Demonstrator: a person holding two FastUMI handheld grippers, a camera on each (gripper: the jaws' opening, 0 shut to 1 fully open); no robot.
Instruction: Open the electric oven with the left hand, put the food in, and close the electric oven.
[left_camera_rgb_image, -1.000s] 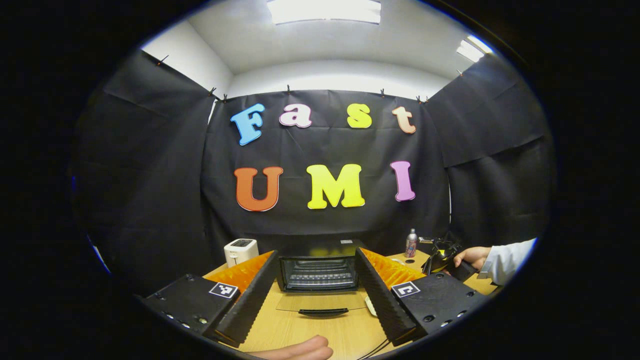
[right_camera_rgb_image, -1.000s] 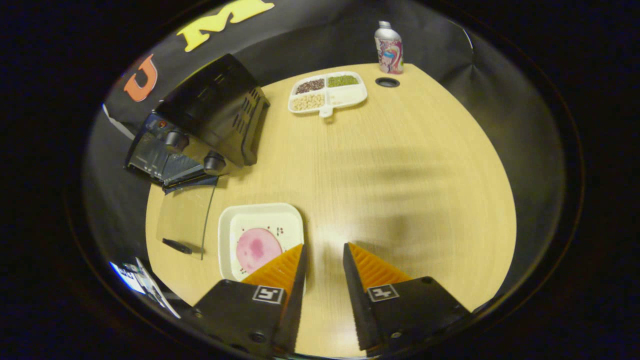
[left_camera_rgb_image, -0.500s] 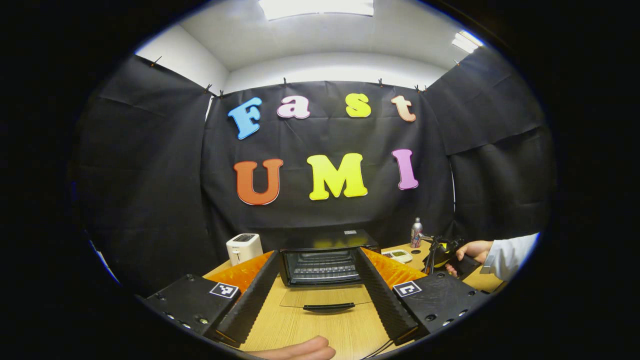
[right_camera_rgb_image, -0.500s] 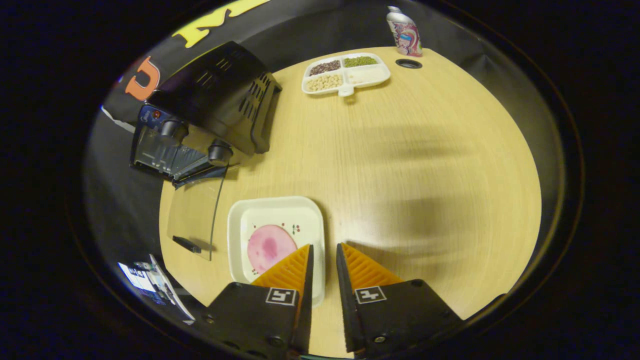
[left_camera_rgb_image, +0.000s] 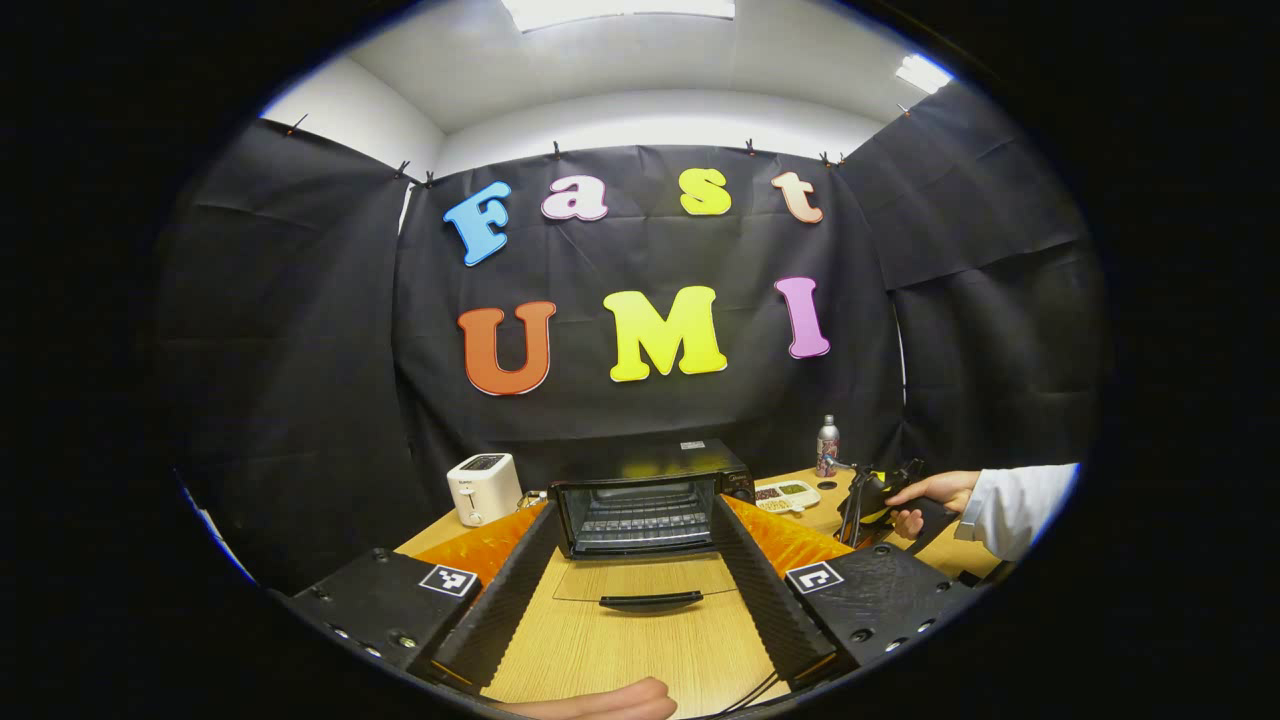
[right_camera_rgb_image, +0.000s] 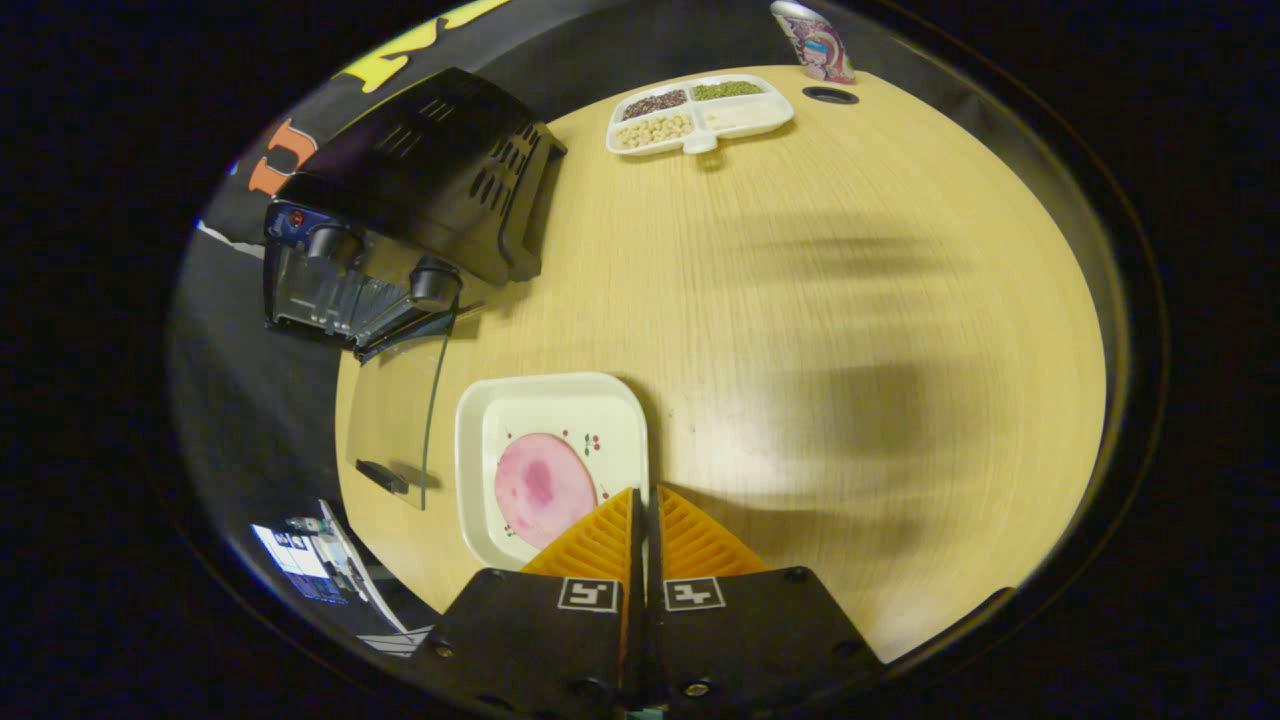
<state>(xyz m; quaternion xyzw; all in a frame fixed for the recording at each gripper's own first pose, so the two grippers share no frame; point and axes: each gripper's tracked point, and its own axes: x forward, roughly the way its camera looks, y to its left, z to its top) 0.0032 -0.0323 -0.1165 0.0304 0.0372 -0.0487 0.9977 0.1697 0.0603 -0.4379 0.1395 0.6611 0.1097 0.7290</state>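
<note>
Now right tongs (right_camera_rgb_image: 643, 497) pinch the food plate (right_camera_rgb_image: 551, 398) rim.

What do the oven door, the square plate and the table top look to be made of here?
Oven door: clear glass, since the wood grain shows through it; its dark handle looks like plastic. Square plate: glossy white, ceramic or melamine, cannot tell which. Table top: pale wood-grain surface with a soft sheen, probably laminate rather than solid wood.
</note>
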